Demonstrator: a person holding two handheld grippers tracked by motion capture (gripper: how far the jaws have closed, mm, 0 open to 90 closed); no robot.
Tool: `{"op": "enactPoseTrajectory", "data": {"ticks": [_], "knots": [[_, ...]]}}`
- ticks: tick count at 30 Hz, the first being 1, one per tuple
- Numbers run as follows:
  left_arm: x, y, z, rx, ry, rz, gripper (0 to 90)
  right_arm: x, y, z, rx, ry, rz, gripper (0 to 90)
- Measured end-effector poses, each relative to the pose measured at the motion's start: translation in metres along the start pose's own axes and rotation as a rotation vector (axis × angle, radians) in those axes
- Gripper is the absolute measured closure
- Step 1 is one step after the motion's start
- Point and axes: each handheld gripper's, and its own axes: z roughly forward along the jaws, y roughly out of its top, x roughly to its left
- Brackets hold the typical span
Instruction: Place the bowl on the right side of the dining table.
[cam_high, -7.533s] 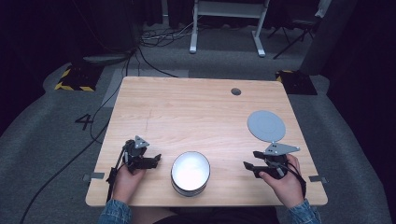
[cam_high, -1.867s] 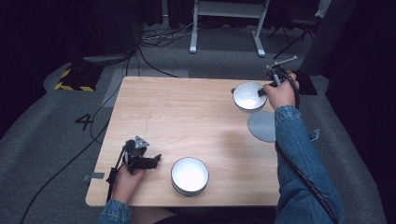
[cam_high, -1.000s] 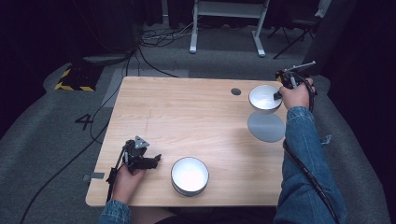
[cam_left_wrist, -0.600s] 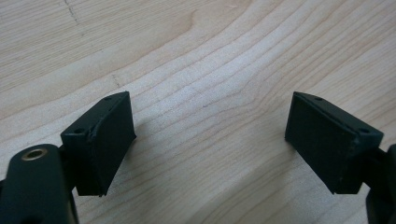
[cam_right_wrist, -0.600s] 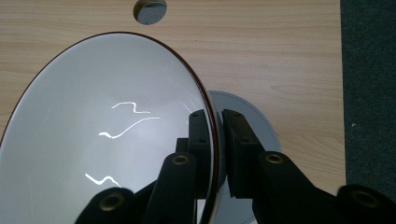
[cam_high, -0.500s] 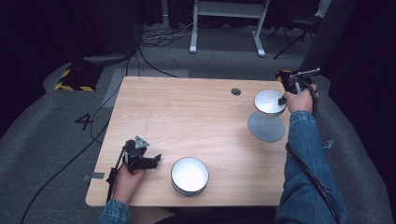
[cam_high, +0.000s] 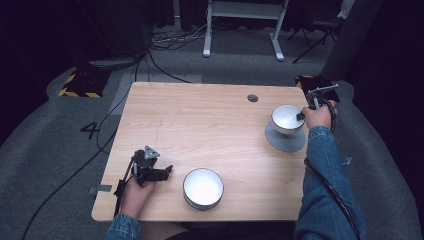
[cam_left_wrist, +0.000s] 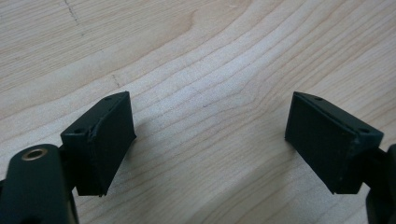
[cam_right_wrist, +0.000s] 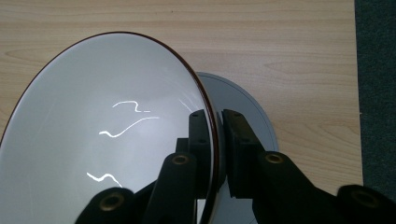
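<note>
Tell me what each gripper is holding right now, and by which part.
The right gripper pinches a white bowl by its rim, one jaw inside and one outside, above the grey disc. The left gripper is open on bare table.

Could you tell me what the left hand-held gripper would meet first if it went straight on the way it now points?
Probably the white bowl beside it: the left hand-held gripper points across the table toward it, jaws open and empty, though height is unclear.
</note>
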Motion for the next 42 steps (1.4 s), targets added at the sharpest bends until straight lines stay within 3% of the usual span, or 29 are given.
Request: {"op": "enactPoseTrajectory", "data": {"ticks": [7,24,42], "knots": [[0.000,0.000,0.000,0.002,0.000,0.004,15.9,-0.003,-0.004,0.010,0.010,-0.020,-0.004,82.6],[0.000,0.000,0.000,0.002,0.000,0.004,15.9,-0.007,-0.013,0.029,0.020,-0.017,0.002,82.4],[0.000,0.000,0.000,0.003,0.000,0.004,15.9,-0.011,-0.016,0.032,0.015,-0.009,-0.007,82.4]]}}
